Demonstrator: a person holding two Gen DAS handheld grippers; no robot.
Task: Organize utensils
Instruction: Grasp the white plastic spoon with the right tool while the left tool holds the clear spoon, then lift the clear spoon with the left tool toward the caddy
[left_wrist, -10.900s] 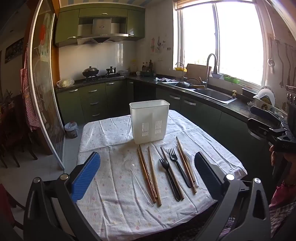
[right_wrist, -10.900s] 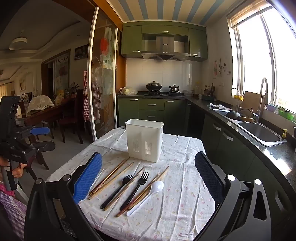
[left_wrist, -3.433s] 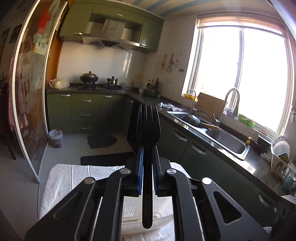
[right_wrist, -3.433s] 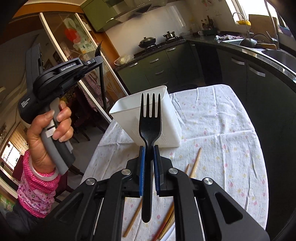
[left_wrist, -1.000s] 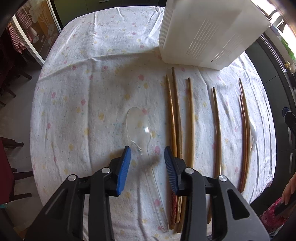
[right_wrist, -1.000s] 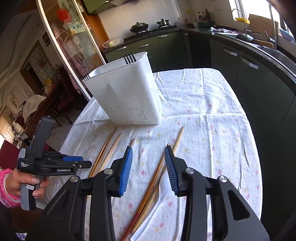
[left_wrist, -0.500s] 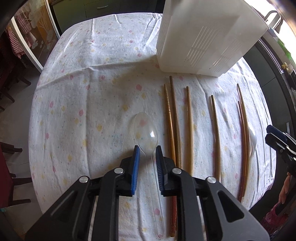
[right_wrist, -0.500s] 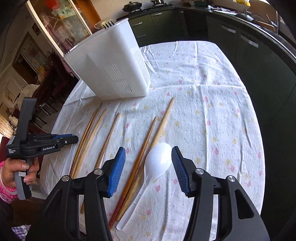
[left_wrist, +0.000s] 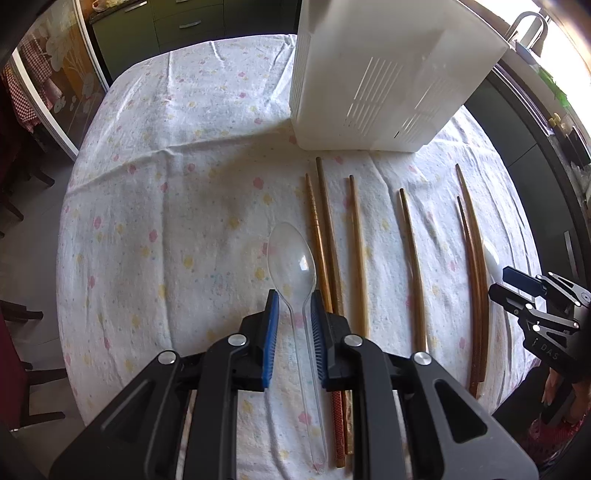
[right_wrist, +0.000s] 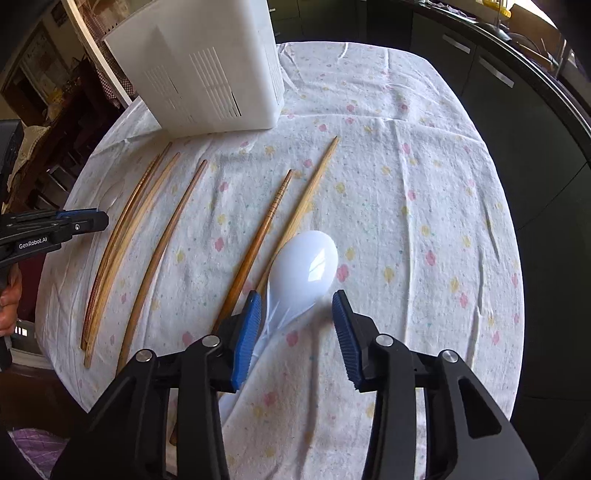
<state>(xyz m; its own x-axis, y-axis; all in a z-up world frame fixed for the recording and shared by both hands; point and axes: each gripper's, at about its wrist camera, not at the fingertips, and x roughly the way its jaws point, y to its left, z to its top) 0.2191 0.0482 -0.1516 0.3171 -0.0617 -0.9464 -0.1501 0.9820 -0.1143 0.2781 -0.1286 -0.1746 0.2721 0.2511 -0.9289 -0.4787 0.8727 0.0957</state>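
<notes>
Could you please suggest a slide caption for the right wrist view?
Right tongs closing around the white spoon beside wooden chopsticks on the flowered tablecloth, white utensil caddy behind.

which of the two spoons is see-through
The clear spoon, lying left of all the chopsticks between the left gripper's fingers. The white spoon is solid and opaque, beside the rightmost chopsticks under the closing right gripper.

Clear spoon (left_wrist: 295, 273): transparent glossy plastic. White spoon (right_wrist: 306, 269): opaque plastic, smooth, shiny highlight. Chopsticks (left_wrist: 356, 251): wood, matt, some ridged near tips. Utensil holder (left_wrist: 384, 74): white matt plastic, slotted walls. Tablecloth (left_wrist: 177, 206): soft woven cloth, creased, floral print. Fingers (left_wrist: 271, 339): blue ribbed pads on black matt plastic.
</notes>
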